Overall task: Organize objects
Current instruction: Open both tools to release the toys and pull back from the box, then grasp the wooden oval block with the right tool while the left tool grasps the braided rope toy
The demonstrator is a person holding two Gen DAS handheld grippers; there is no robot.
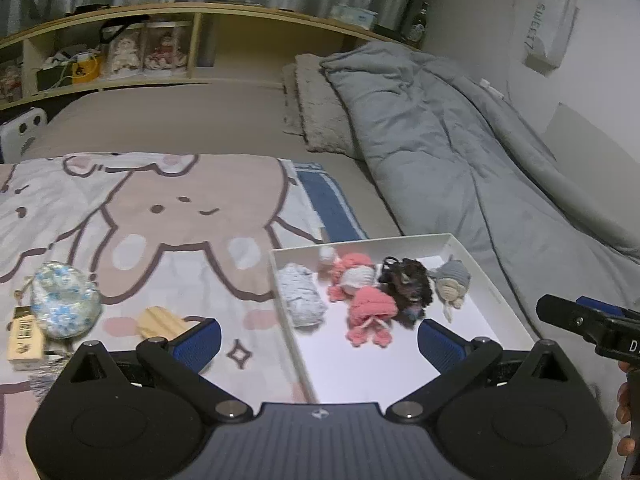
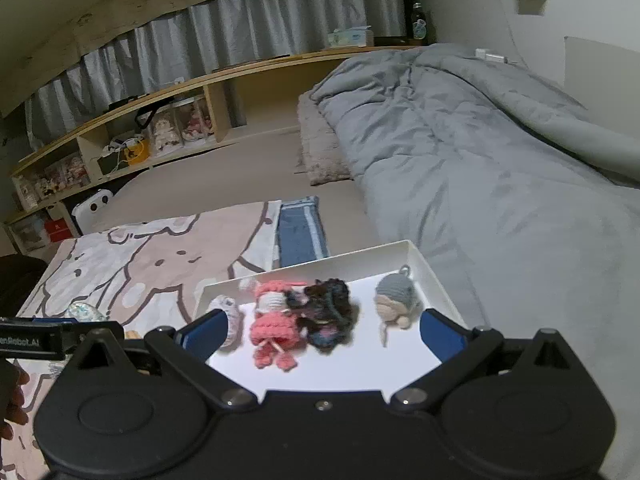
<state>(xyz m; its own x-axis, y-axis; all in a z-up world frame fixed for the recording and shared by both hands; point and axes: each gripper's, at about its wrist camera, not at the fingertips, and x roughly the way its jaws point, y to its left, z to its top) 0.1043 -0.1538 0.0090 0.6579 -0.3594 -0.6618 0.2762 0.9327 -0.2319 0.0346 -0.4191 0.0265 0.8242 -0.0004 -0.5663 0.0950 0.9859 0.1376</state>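
A white tray (image 1: 472, 322) lies on the bed and holds a pale blue knitted piece (image 1: 300, 296), a pink knitted doll (image 1: 366, 300), a dark fuzzy toy (image 1: 408, 284) and a grey knitted doll (image 1: 452, 282). My left gripper (image 1: 318, 338) is open and empty, hovering over the tray's left wall. On the cartoon blanket to its left lie a blue-white fuzzy ball (image 1: 64, 304), a wooden piece (image 1: 162, 322) and a wooden tag (image 1: 24, 338). My right gripper (image 2: 322, 330) is open and empty above the tray (image 2: 340, 368), near the pink doll (image 2: 274, 332) and dark toy (image 2: 326, 312).
A grey duvet (image 1: 460, 152) is heaped to the right of the tray. A folded blue cloth (image 1: 330, 204) lies behind the tray. A wooden shelf (image 1: 120, 60) with dolls runs along the far side. The right gripper's body (image 1: 588, 322) shows at the right edge.
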